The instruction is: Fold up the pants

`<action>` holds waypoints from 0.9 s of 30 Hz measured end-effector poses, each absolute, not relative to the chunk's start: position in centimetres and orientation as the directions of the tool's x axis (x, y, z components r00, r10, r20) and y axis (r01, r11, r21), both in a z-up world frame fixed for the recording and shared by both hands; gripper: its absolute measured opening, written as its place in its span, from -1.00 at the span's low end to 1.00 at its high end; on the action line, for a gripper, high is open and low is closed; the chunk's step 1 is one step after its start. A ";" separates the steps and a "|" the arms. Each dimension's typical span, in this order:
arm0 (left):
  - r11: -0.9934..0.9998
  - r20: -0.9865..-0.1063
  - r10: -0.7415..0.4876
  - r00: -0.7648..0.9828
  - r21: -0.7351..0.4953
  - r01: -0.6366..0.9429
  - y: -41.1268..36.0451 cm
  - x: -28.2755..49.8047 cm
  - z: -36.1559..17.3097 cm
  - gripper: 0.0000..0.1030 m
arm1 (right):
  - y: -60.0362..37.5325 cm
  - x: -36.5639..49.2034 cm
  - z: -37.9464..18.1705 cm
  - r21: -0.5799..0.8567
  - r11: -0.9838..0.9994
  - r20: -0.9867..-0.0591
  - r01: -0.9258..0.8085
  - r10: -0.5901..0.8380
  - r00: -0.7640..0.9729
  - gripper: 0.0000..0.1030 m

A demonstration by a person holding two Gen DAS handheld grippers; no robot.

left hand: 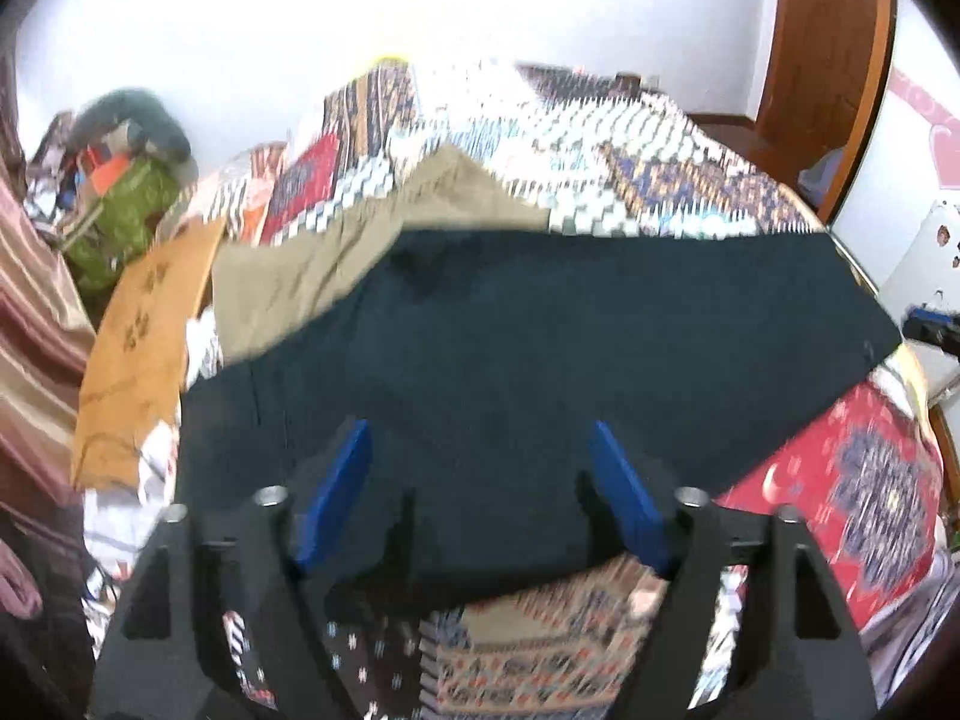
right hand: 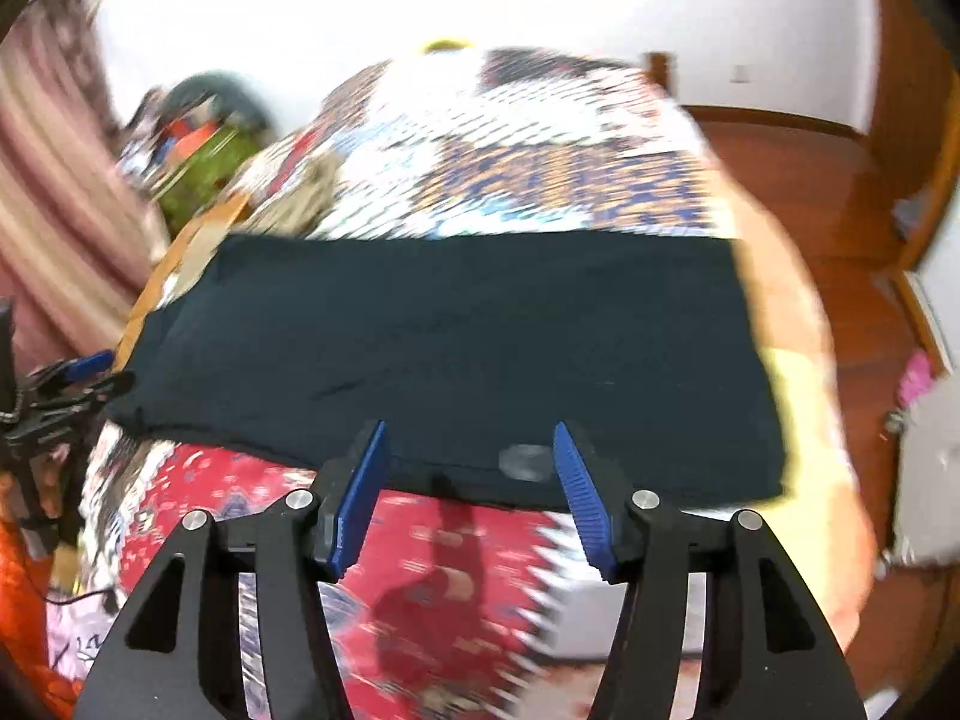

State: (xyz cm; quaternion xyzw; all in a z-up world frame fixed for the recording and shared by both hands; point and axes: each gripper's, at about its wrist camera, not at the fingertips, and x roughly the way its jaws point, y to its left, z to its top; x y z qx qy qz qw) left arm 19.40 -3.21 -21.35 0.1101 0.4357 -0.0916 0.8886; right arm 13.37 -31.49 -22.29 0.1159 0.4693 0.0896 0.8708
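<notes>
**Both grippers off the cloth, dark pants lying folded on the bed**

L gripper is being held spread wide, blue pads well apart, nothing being pinched btwn them. The dark pants are being seen flat beneath and ahead of the jaws, near hem running just under the fingertips; whether the pads are brushing the fabric can't be told, frame is being smeared by motion blur.

R gripper is likewise being held apart, though less wide than the L one, w/ no cloth caught btwn its pads. The near edge of the pants is being passed right at its fingertips, a small pale round mark showing on the fabric there.

Moving outward: the pants are being shown as one broad dark rectangle across the patterned bedspread, edges roughly straight, surface mostly smooth. A khaki garment is being overlapped at its far-left corner by the dark cloth, and an orange-brown flat item is lying beside that at the bed's edge.

Progress, as a judgement: at least one fold is looking done, since no separate legs are being seen and the shape is compact. What's probably being left: another fold across to halve the rectangle, maybe a smoothing pass. Neither edge is being gripped yet, so a fresh pinch on a hem or corner is likely being needed first.
</notes>
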 end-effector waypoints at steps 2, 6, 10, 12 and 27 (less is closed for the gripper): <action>0.957 -0.778 -0.071 0.625 0.123 0.263 -4.6 20.3 -20.8 0.76 | -33.4 12.3 -22.0 0.272 0.962 -0.796 0.011 0.218 0.565 0.05; 0.946 -0.799 -0.118 0.590 0.091 0.312 -8.0 22.5 -21.2 0.76 | -36.2 10.2 -22.7 0.289 0.952 -0.804 0.102 0.184 0.565 0.07; 0.925 -0.833 -0.145 0.533 0.077 0.372 -11.8 23.6 -23.1 0.76 | -37.8 8.8 -24.3 0.343 0.924 -0.811 0.169 0.201 0.549 0.07; 0.912 -0.847 -0.146 0.512 0.085 0.401 -13.5 23.7 -24.1 0.76 | -38.1 8.5 -25.2 0.381 0.905 -0.809 0.191 0.226 0.543 0.07; 0.903 -0.901 -0.173 0.399 0.016 0.429 -16.9 24.3 -28.2 0.78 | -40.8 10.6 -29.2 0.581 0.767 -0.736 0.270 0.355 0.577 0.07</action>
